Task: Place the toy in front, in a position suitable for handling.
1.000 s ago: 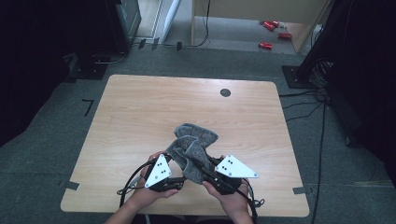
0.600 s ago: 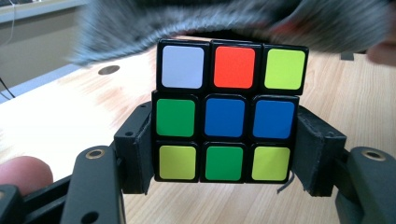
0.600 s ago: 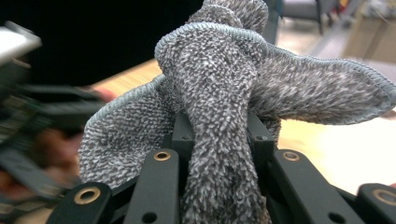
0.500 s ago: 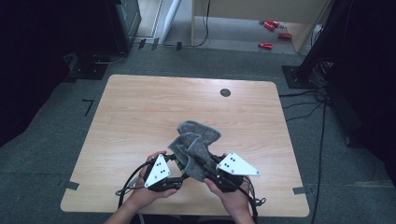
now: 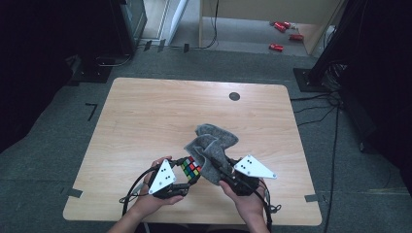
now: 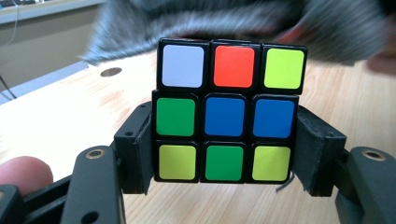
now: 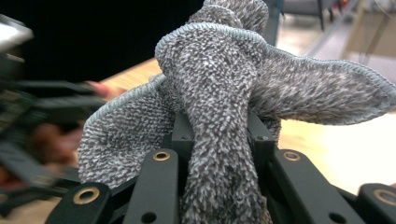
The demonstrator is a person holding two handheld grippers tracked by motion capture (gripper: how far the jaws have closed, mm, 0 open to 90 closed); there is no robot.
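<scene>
A scrambled colour cube sits between the black jaws of my left gripper, which is shut on it just above the wooden table. From above, the cube shows at the table's near edge, just right of the left gripper. My right gripper is shut on a bunched grey cloth. In the high view that cloth rises from the right gripper and hangs beside the cube's right side.
A round dark grommet sits at the table's far side. Cables trail on the floor to the right. Red objects lie on the floor beyond the table. Dark equipment stands at both sides.
The grey cloth has shifted right off the cube, so the cube's coloured faces now show in the high view. Both hands have stayed in nearly the same place.
</scene>
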